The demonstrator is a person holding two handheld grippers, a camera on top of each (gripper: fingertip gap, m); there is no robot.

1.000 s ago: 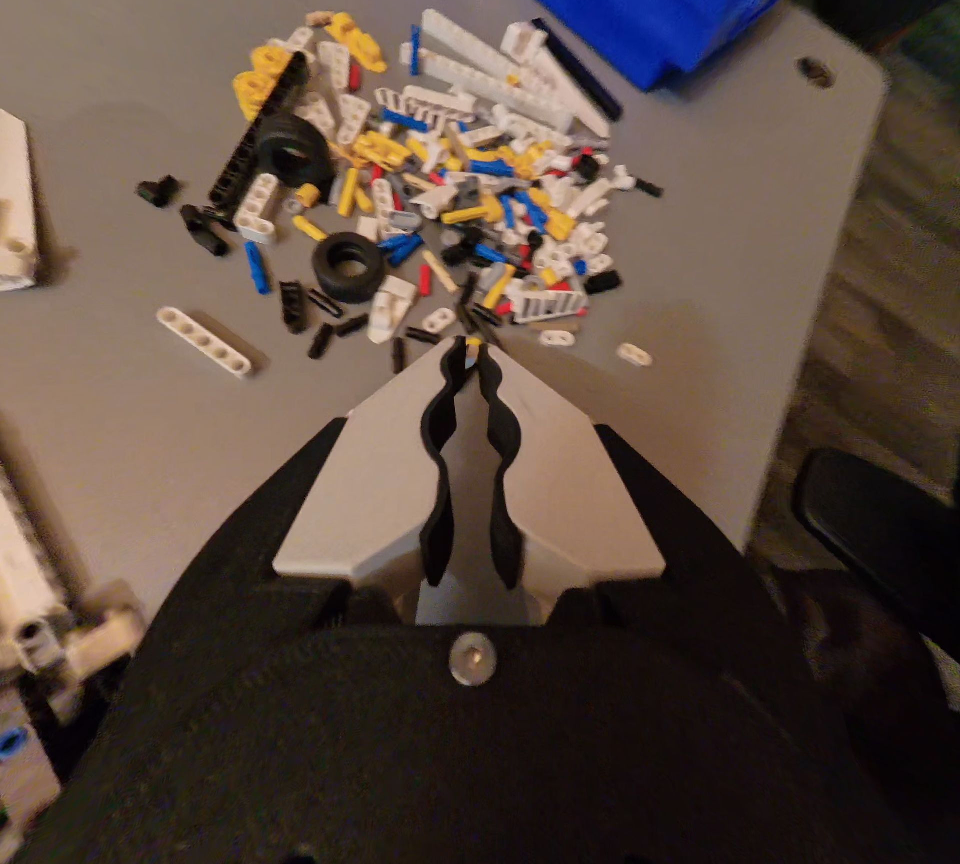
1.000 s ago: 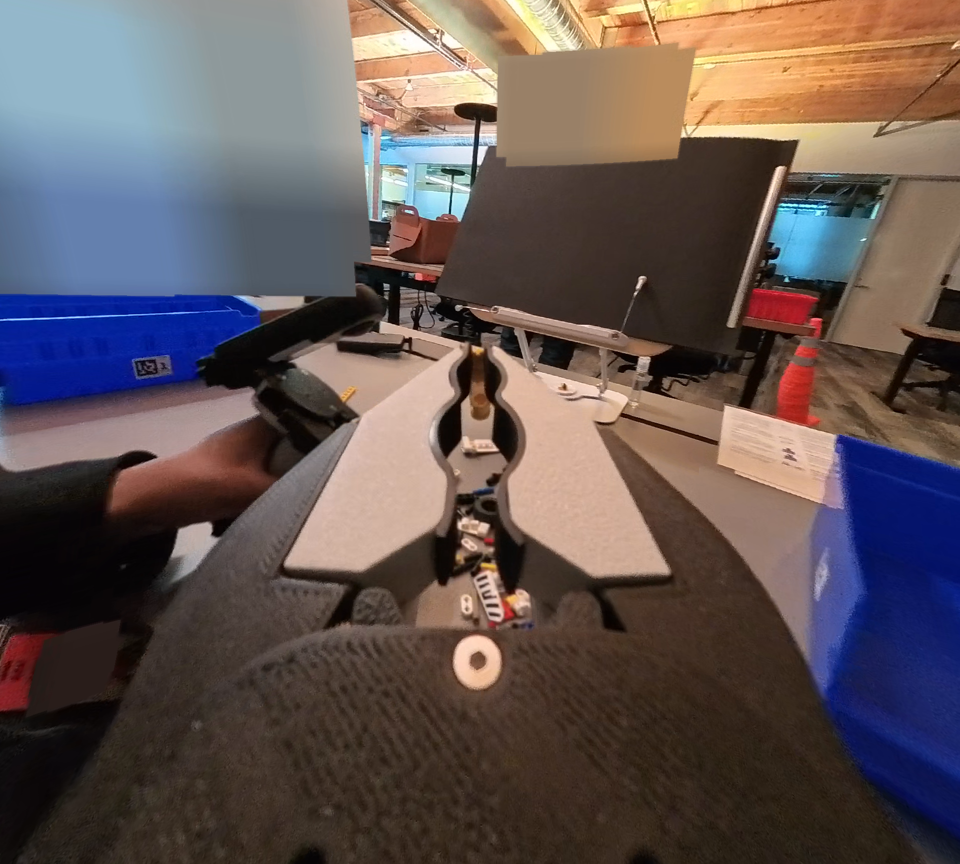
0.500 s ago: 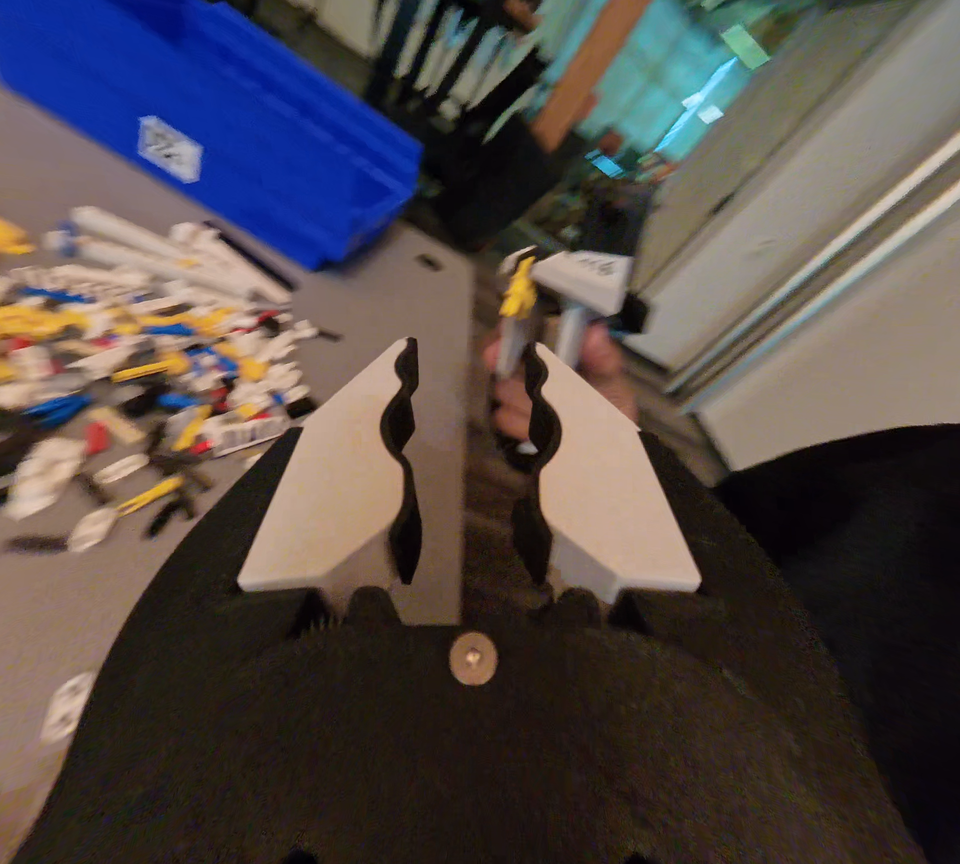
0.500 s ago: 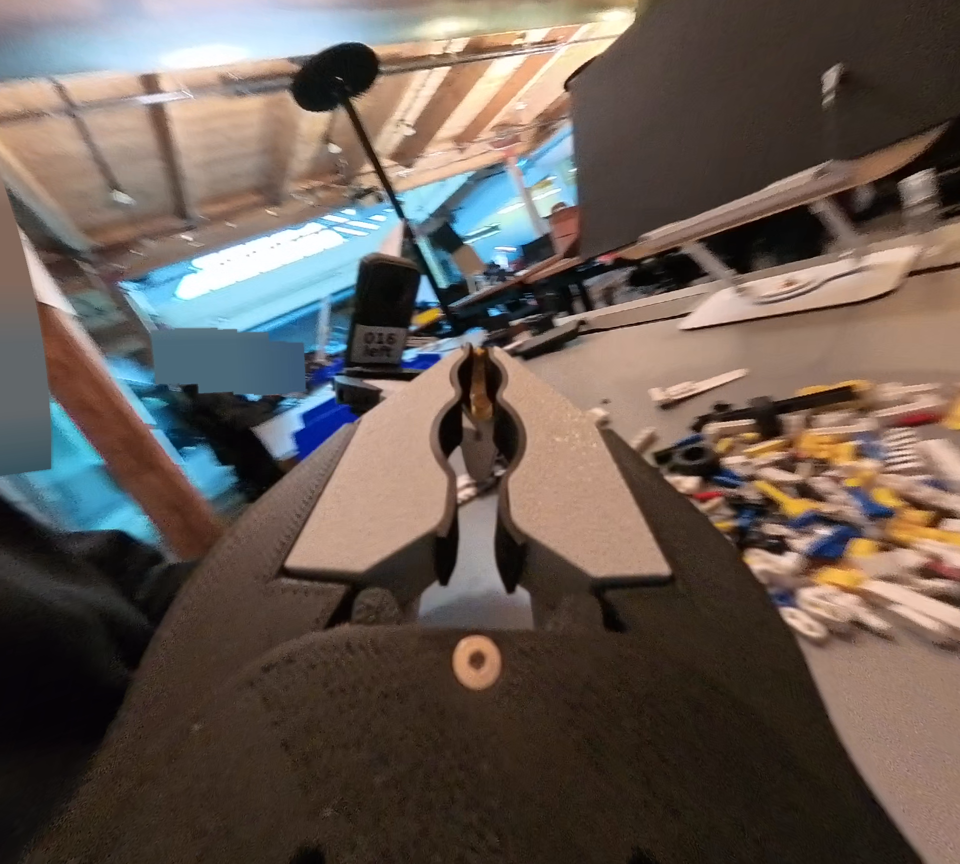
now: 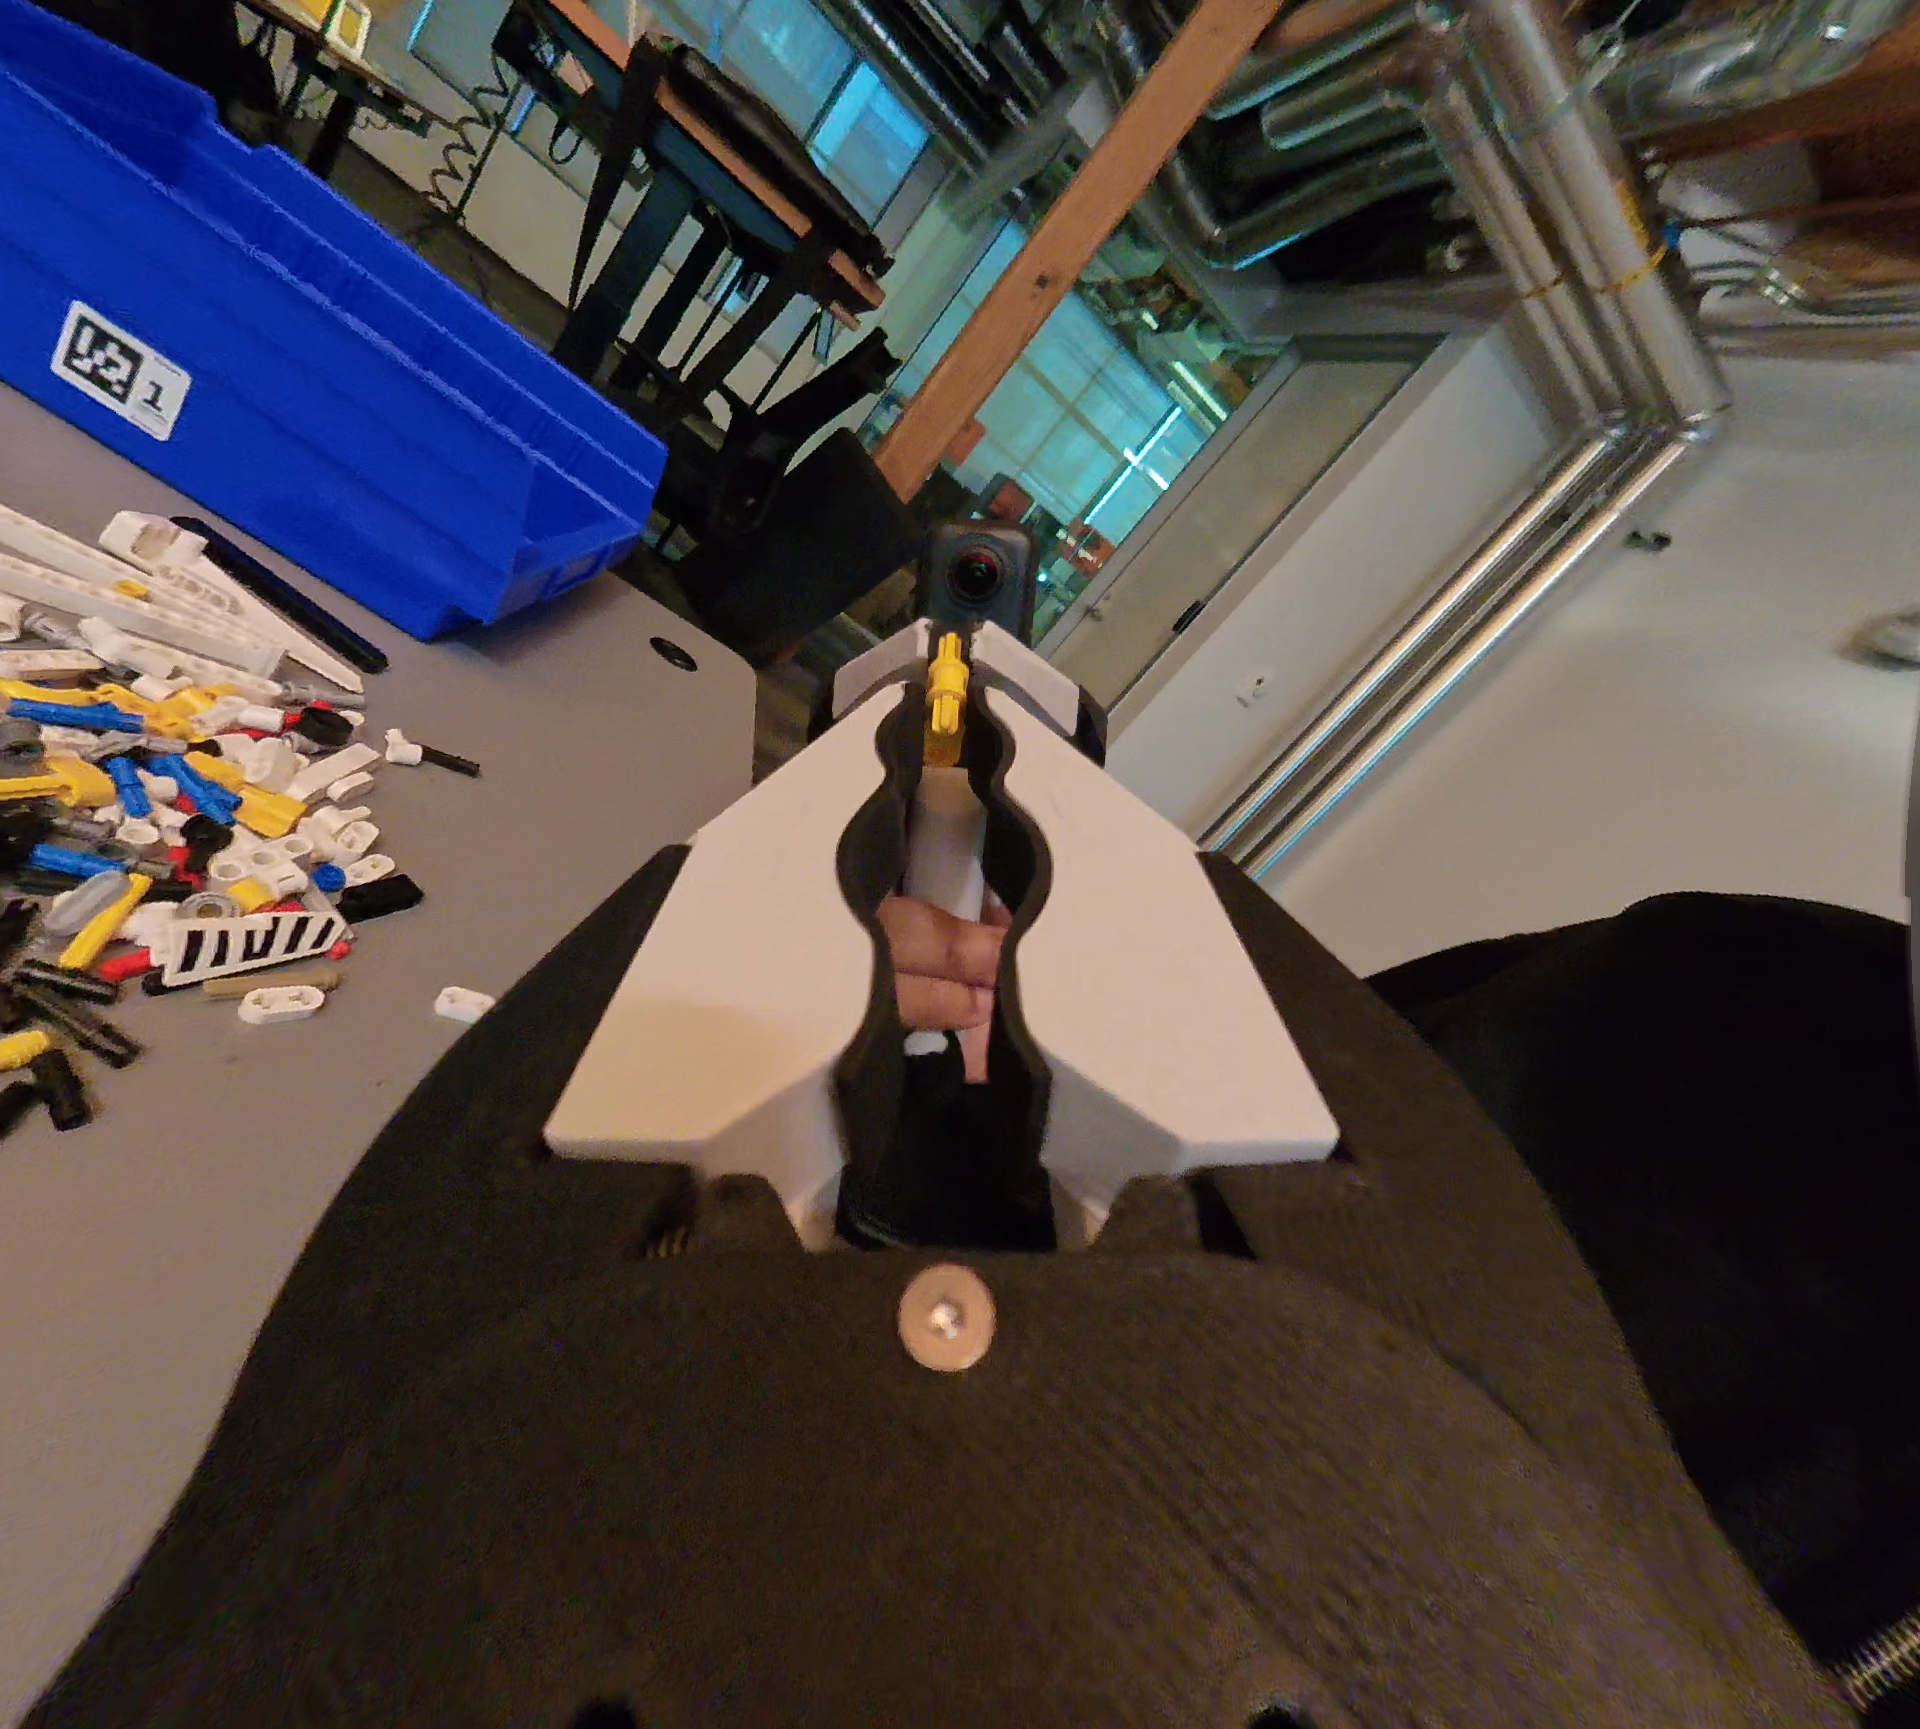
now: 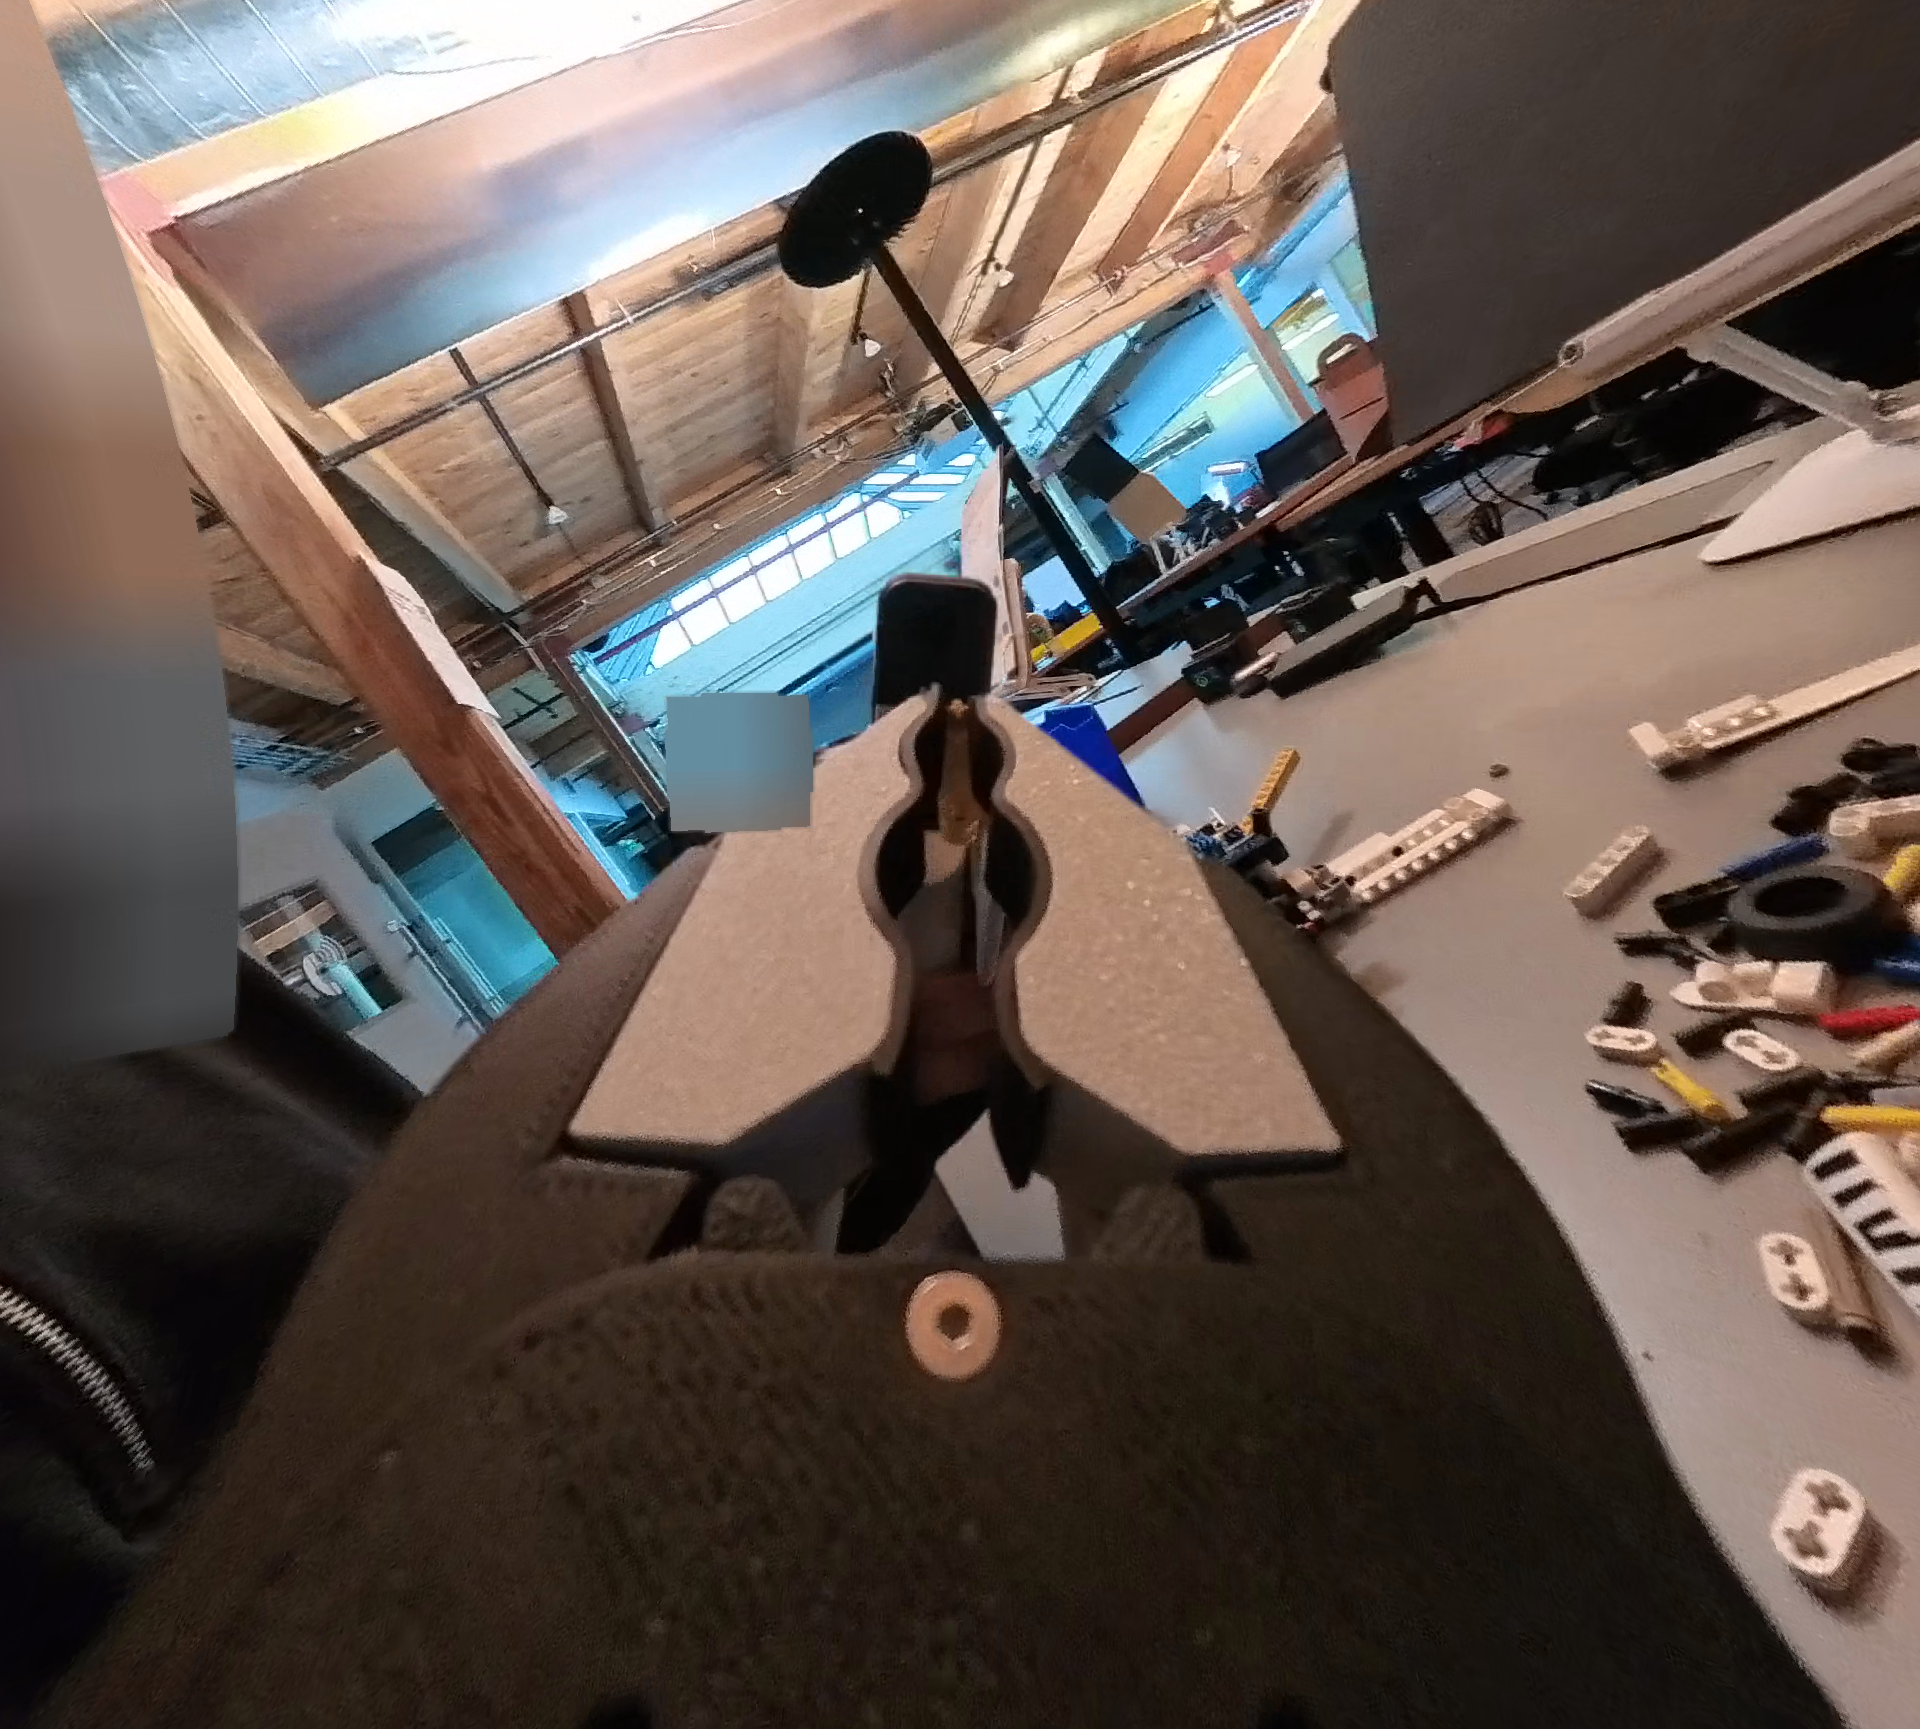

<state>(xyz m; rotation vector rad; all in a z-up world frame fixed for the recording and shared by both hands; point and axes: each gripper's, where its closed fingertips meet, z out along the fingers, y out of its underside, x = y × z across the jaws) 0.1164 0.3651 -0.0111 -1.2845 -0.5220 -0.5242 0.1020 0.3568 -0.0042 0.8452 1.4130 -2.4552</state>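
My left gripper (image 5: pixel 943 729) is raised off the grey table (image 5: pixel 582 744) and its pads are shut on the lower part of a small yellow pin (image 5: pixel 943 692). My right gripper (image 5: pixel 951 653) faces it tip to tip and grips the same pin from the far side. In the right wrist view my right gripper (image 6: pixel 956 744) is shut on the yellowish pin (image 6: pixel 956 780), and the left gripper's black camera body (image 6: pixel 930 640) stands right behind its tips. A hand (image 5: pixel 940 962) shows through the left fingers.
A pile of small white, yellow, blue, red and black building pieces (image 5: pixel 187 806) lies on the table to the left, and shows at the right in the right wrist view (image 6: pixel 1787 952). A blue bin (image 5: pixel 312 391) stands behind it. A partly built model (image 6: pixel 1340 869) sits farther back. My left and right fingertips are right by each other.
My left gripper rose from the pile, opened wide, swung round to face the right gripper and closed on the yellow pin. The right gripper turned toward it and kept its hold on the pin.
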